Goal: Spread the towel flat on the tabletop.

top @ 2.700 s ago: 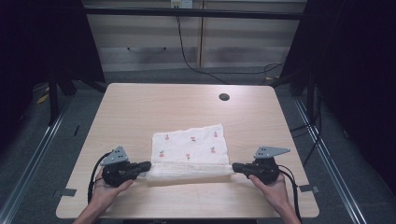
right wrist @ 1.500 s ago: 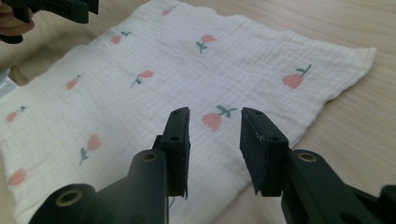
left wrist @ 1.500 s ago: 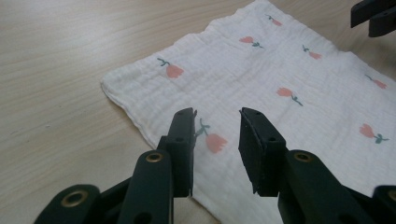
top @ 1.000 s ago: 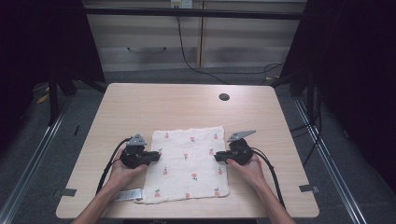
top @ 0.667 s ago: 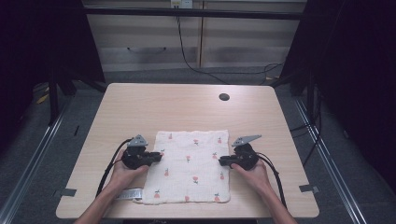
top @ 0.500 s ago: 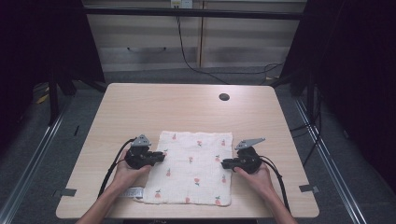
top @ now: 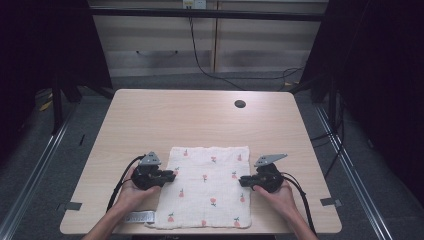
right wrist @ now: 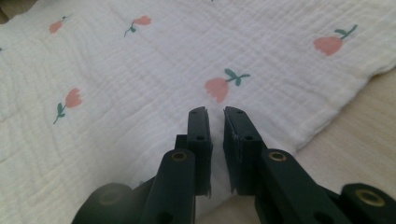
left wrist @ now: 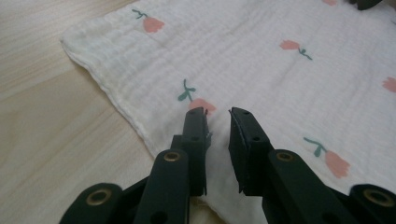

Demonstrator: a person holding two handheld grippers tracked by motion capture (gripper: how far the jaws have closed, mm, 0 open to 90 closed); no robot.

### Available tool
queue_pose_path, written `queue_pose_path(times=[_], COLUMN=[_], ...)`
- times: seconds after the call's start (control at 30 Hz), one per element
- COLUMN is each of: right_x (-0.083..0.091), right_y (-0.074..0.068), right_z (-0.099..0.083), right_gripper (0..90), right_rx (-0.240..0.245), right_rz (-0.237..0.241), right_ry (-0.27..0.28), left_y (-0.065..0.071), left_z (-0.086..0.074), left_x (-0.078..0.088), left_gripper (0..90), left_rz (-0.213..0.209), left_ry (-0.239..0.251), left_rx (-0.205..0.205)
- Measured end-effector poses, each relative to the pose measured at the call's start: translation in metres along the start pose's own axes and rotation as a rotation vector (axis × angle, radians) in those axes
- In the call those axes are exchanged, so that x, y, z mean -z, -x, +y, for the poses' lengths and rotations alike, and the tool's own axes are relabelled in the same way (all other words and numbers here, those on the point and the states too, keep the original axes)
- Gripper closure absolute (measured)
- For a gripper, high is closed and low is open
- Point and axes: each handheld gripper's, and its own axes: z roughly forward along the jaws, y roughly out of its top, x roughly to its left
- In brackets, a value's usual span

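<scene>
A white muslin cloth (top: 205, 187) printed with small pink flowers lies spread flat on the near half of the wooden table (top: 200, 120); its front edge reaches the table's near edge. My left gripper (top: 172, 175) rests on the cloth's left border and points inward. In the left gripper view my left gripper (left wrist: 217, 112) has a narrow gap between its jaws, with nothing in it and the cloth (left wrist: 261, 60) lying beneath. My right gripper (top: 241, 181) sits at the right border, pointing inward. Over the cloth (right wrist: 140, 70) my right gripper (right wrist: 215, 110) stands slightly apart and holds nothing.
A dark round hole (top: 240, 104) sits in the table's far right part. A strip of label (top: 137, 217) lies by the near edge, left of the cloth. Grey tape pieces (top: 330, 202) mark the floor beside the table. The far half of the table is bare wood.
The cloth, earlier a folded band held between both grippers, now lies unfolded and flat. Both grippers have drawn a little toward the near edge, the right one also outward, and the cloth shifted with them.
</scene>
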Motion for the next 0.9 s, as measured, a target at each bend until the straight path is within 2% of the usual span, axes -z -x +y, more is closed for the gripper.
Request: queue_pose_path(times=[0.13, 0.2, 0.33, 0.43, 0.47, 0.63, 0.7, 0.8, 0.9], right_x=[0.0, 0.0, 0.002, 0.006, 0.008, 0.011, 0.006, -0.006, -0.009], right_y=[-0.001, -0.001, -0.001, 0.008, 0.011, 0.032, 0.039, 0.046, 0.053], right_z=[-0.001, -0.001, 0.005, 0.011, 0.013, 0.025, 0.029, 0.034, 0.041], right_gripper=[79.9, 77.5, 72.8, 72.8, 72.8, 71.3, 69.6, 69.1, 68.1], right_rx=[-0.013, -0.007, 0.002, -0.012, -0.02, -0.044, -0.042, -0.043, -0.058], right_rz=[0.014, 0.019, 0.016, 0.003, -0.003, -0.044, -0.073, -0.084, -0.094], right_ry=[0.002, 0.005, 0.004, 0.037, 0.048, 0.097, 0.09, 0.071, 0.085], left_y=[0.0, 0.0, 0.0, -0.001, -0.002, -0.009, -0.01, -0.011, -0.012], left_z=[0.0, 0.001, 0.001, 0.003, 0.004, 0.007, 0.007, 0.006, 0.005], left_x=[0.0, 0.001, 0.001, 0.003, 0.005, 0.0, -0.005, -0.005, -0.005], left_gripper=[74.6, 71.5, 68.4, 66.0, 66.1, 66.2, 66.4, 66.7, 66.8], left_rz=[-0.011, -0.014, -0.025, -0.03, -0.046, 0.001, 0.027, 0.019, 0.014], left_ry=[0.0, -0.014, -0.009, 0.006, 0.022, 0.023, 0.005, 0.016, 0.024], left_rx=[0.001, -0.017, -0.004, 0.002, 0.008, 0.016, 0.009, 0.009, 0.006])
